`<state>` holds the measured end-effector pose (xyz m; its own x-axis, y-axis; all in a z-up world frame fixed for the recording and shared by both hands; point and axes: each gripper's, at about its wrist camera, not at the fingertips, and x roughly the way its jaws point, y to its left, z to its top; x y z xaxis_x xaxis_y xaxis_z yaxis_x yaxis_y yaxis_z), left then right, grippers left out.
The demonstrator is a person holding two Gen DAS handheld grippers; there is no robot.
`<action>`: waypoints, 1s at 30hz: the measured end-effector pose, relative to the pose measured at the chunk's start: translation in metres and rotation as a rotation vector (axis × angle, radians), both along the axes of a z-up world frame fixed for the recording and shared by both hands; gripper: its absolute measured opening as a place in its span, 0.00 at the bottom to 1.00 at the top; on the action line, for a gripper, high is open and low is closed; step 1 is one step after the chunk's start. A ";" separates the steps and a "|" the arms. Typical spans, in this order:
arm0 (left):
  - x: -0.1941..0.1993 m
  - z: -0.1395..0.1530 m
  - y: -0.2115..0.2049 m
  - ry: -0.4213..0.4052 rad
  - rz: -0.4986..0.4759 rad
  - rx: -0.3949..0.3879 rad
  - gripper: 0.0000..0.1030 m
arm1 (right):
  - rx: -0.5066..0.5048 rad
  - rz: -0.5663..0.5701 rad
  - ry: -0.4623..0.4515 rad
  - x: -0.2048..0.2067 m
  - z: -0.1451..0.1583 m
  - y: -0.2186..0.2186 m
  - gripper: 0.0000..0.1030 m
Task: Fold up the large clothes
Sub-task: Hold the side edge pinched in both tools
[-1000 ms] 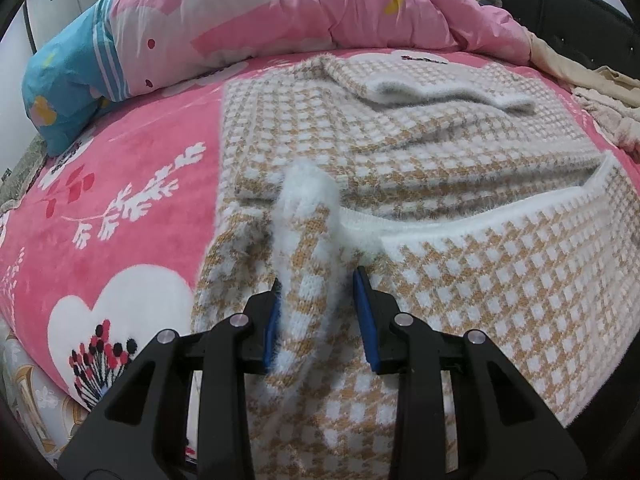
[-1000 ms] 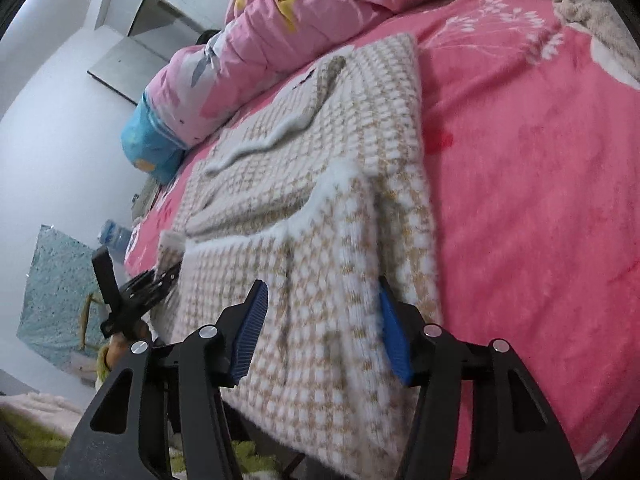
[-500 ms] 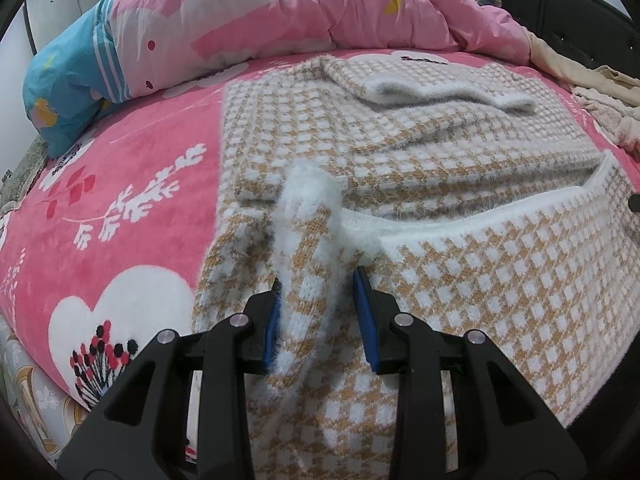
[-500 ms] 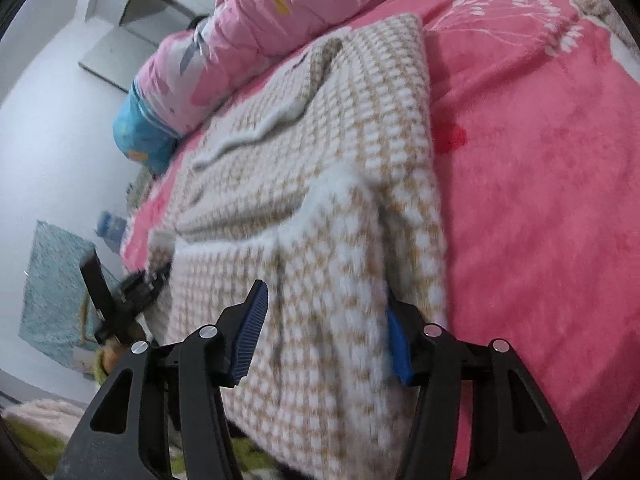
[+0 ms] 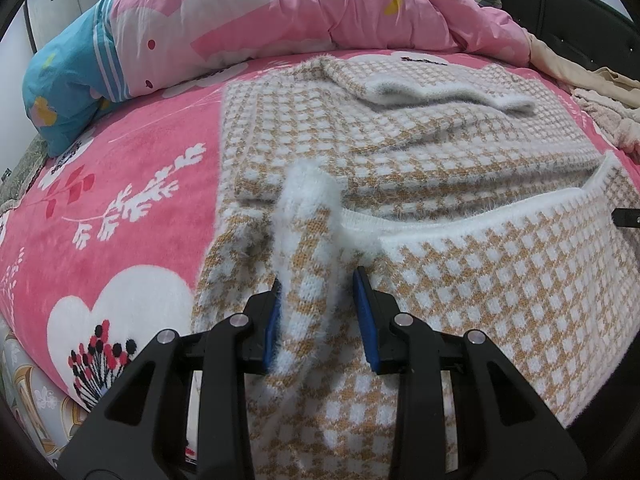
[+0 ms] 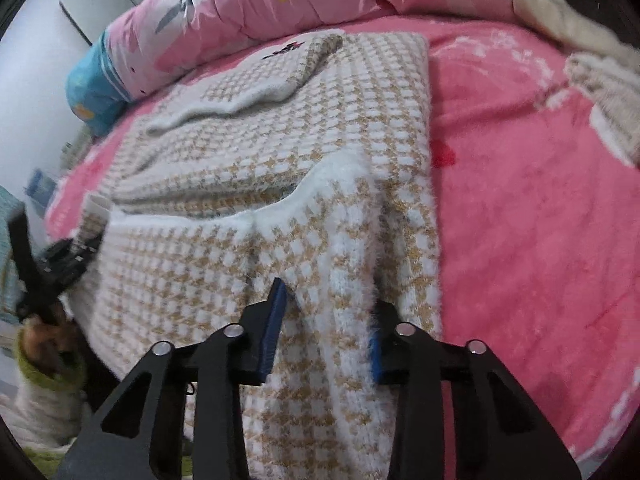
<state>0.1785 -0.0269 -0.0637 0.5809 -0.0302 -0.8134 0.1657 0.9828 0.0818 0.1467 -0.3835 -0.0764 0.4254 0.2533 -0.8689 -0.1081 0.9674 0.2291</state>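
Left wrist view: one checked sweater point(image 5: 460, 152), tan and white knit with fuzzy white edging, lying flat on a bed covered by a pink floral blanket point(image 5: 132, 184). Its near hem is turned up and folded toward the middle. Left gripper point(image 5: 318, 312): jaws narrow, closed on a bunched ridge of the sweater's near-left corner, the fabric standing up between the blue pads point(image 5: 365, 316). A sleeve lies folded across the far part of the garment.

Right wrist view: right gripper point(image 6: 328, 332), jaws partly apart, set around the near-right corner of the same sweater point(image 6: 280, 152); the fuzzy white edge presses against the right pad point(image 6: 375, 356), while the left pad stands a little clear of the knit. Whether the corner is firmly pinched, I cannot tell. The left gripper point(image 6: 64, 260) shows at the far left edge, at the opposite corner.

Also present: a pink quilt point(image 5: 280, 12) with a blue end, heaped along the far side of the bed; beige clothing point(image 6: 592, 64) piled at the far right.
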 end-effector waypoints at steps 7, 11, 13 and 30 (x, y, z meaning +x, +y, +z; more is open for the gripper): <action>0.000 0.000 0.000 0.000 -0.001 -0.003 0.30 | -0.198 0.007 -0.058 -0.008 0.004 0.030 0.28; 0.000 0.000 0.000 0.001 -0.003 -0.003 0.30 | -0.240 0.008 -0.069 -0.010 0.003 0.037 0.28; 0.000 0.001 -0.001 0.000 0.000 -0.006 0.30 | -0.233 0.004 -0.065 -0.009 0.002 0.037 0.28; 0.001 0.000 0.002 -0.001 -0.004 -0.011 0.31 | -0.232 0.001 -0.058 -0.007 0.001 0.034 0.28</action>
